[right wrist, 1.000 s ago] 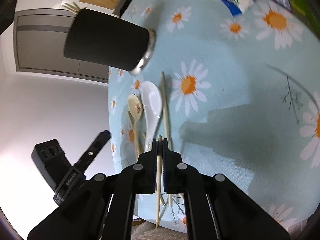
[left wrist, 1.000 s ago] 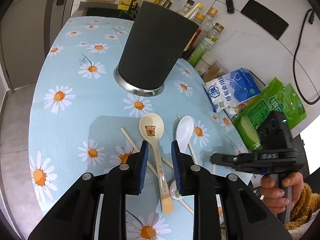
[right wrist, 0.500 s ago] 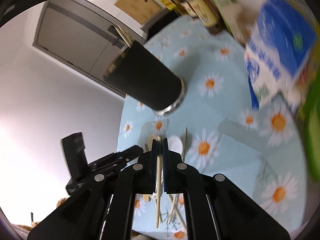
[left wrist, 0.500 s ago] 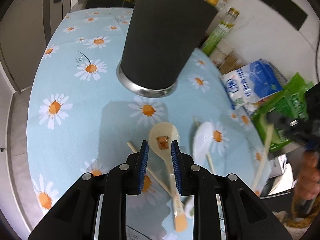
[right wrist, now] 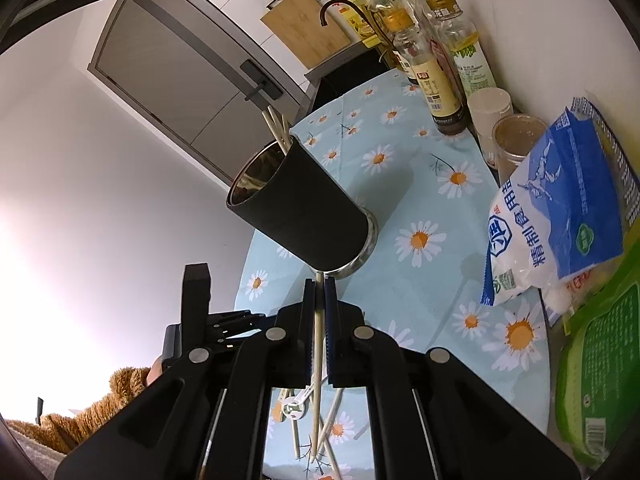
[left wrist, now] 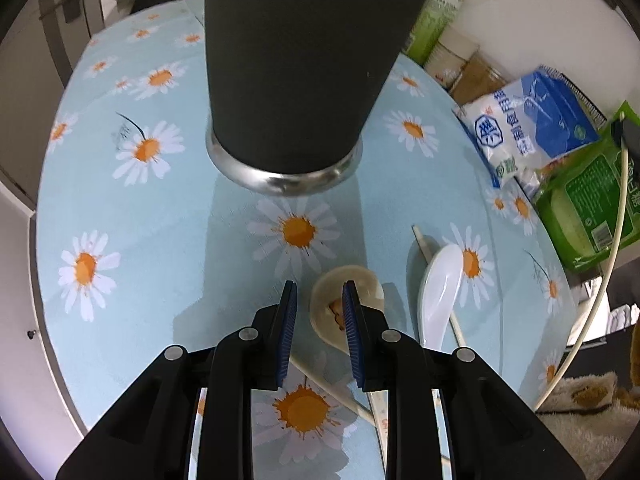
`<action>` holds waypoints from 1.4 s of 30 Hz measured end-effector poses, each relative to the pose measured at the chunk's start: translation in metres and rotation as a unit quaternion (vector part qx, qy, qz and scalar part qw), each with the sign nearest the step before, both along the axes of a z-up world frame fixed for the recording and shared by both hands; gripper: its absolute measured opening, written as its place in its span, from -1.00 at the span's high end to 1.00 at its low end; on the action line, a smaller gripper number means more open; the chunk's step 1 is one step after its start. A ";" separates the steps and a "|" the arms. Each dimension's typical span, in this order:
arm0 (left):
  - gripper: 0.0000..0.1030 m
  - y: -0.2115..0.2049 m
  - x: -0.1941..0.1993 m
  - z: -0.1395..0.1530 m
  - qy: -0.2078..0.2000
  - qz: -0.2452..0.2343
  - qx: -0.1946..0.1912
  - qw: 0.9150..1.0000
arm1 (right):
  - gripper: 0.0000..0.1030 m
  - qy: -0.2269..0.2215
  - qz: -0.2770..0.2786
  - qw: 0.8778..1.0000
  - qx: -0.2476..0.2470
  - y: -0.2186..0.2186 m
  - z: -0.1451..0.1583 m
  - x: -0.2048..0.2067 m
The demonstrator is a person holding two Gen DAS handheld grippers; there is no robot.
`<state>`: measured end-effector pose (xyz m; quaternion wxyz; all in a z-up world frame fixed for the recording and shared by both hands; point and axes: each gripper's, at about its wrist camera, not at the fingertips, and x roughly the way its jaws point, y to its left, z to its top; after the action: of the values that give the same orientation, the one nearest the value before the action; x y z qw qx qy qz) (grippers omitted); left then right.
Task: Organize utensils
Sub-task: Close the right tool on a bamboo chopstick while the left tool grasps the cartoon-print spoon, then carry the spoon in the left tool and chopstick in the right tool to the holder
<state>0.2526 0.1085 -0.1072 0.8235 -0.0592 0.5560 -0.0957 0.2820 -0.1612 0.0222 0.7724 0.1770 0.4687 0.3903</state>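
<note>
Utensils are lying partly sorted, with most of the work still outstanding. Nearest in the right wrist view, the right tool (right wrist: 319,280) is gripping a single chopstick (right wrist: 318,344), its jaws pressed together on the shaft, with the stick running down through the pads and its lower end hanging free above the table (right wrist: 424,304). Beneath that stick, a loose cluster of chopsticks (right wrist: 332,420) and a spoon handle are lying crossed on the daisy-patterned cloth.

In the left wrist view, the left tool (left wrist: 319,286) is hanging with its jaws apart and nothing between the pads, poised directly above the bowl of a beige spoon (left wrist: 328,308). Just beside that spoon, a white spoon (left wrist: 440,284) is resting on another chopstick (left wrist: 420,236). None of these is being gripped.

Further off, the black utensil holder (right wrist: 304,216) is standing upright on its steel base, near the middle of the table. A few chopsticks (right wrist: 276,128) are already leaning inside it, ends projecting over the rim.

Assessment: a small share is stowed; one chopstick is in transit; two spoons and several chopsticks are awaiting collection. Beyond the holder, bottles (right wrist: 432,64) and a blue-and-white packet (right wrist: 556,216) are standing along the far edge, not part of the task.
</note>
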 end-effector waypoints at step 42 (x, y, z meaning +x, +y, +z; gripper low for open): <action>0.94 0.020 -0.038 0.098 -0.159 0.074 0.001 0.984 | 0.89 -0.042 0.057 0.997 -0.005 0.045 0.010 0.010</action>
<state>0.2142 0.1286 -0.0090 0.9063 -0.0833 0.4122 -0.0416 0.2924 -0.1158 0.0319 0.7691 0.1292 0.4470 0.4381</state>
